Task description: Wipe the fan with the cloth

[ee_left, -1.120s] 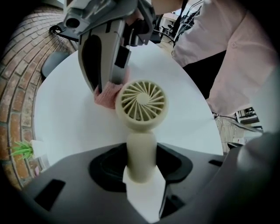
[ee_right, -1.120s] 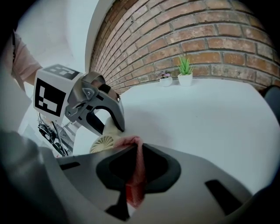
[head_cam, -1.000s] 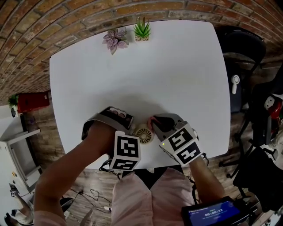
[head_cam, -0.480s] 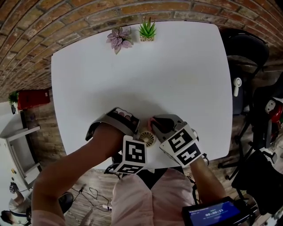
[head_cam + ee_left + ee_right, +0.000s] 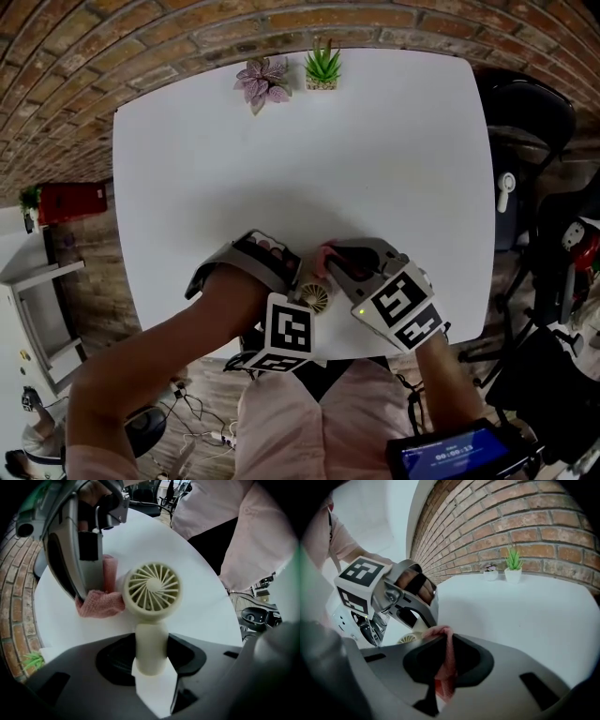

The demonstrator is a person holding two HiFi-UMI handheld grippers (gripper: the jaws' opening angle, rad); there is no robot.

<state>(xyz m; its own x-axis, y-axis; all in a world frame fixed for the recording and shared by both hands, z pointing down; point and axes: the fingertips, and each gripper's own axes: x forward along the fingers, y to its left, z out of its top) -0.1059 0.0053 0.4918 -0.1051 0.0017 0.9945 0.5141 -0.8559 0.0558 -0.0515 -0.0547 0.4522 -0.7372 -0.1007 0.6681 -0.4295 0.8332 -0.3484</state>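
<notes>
Overhead, the fan (image 5: 314, 298) is seen at the tabletop's (image 5: 375, 169) six o'clock edge. Left gripper view: its handle is clamped by the left gripper (image 5: 150, 654), cloth (image 5: 99, 604) touching at nine o'clock. Right gripper view: the cloth is pinched by the right gripper (image 5: 444, 663)

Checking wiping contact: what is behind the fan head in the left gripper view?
White table behind the fan; the pink cloth, clamped in the right hand-held gripper, touches its left rim. The fan's rear face is hidden.
</notes>
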